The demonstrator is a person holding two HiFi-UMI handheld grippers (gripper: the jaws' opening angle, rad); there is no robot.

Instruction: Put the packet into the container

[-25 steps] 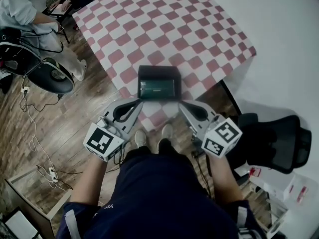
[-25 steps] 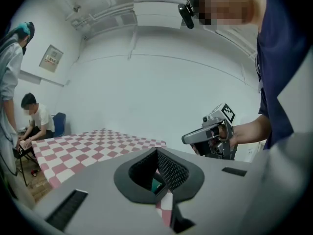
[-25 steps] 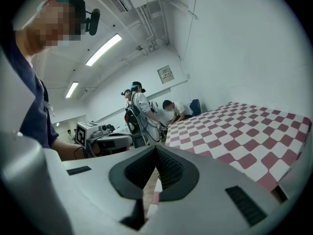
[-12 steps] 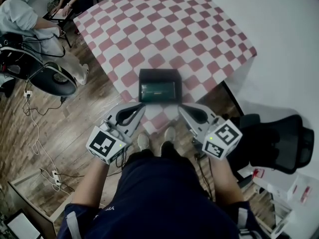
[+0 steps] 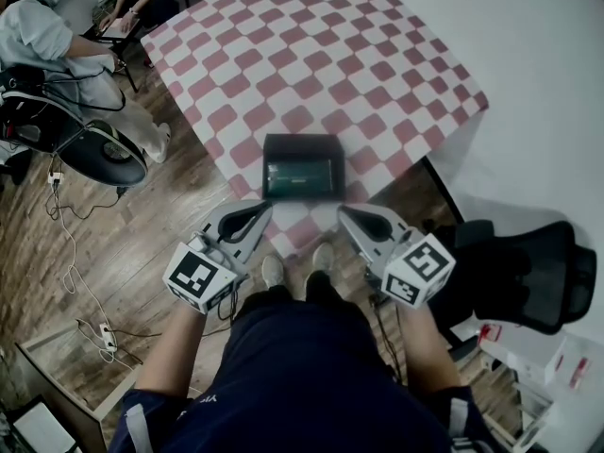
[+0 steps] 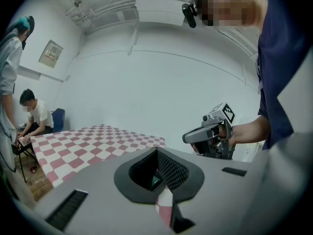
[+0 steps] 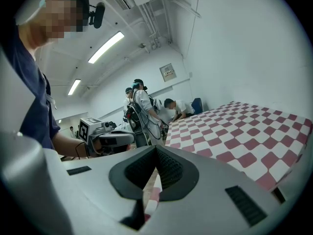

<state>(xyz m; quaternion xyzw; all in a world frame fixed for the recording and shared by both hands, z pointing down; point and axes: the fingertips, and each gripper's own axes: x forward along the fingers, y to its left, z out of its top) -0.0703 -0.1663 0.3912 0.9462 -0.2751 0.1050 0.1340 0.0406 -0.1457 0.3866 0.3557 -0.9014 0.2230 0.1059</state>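
Observation:
A black rectangular container (image 5: 302, 143) stands on the red-and-white checkered table (image 5: 321, 55), close to its near edge. A dark green packet (image 5: 300, 174) lies flat inside it. My left gripper (image 5: 261, 208) hovers just short of the table edge, left of the container, shut with nothing held. My right gripper (image 5: 345, 211) mirrors it on the right, also shut and empty. In the left gripper view the closed jaws (image 6: 157, 153) point over the table, with the right gripper (image 6: 211, 133) beside them. The right gripper view shows its closed jaws (image 7: 155, 151) and the left gripper (image 7: 103, 137).
A black office chair (image 5: 528, 262) stands to the right of the table, another chair (image 5: 94, 144) to the left. People (image 5: 52, 31) sit at the far left. Cables (image 5: 66, 253) run over the wooden floor. White boxes (image 5: 538, 361) lie at the lower right.
The head view has shifted slightly. Both grippers stay shut and keep their places in front of the container.

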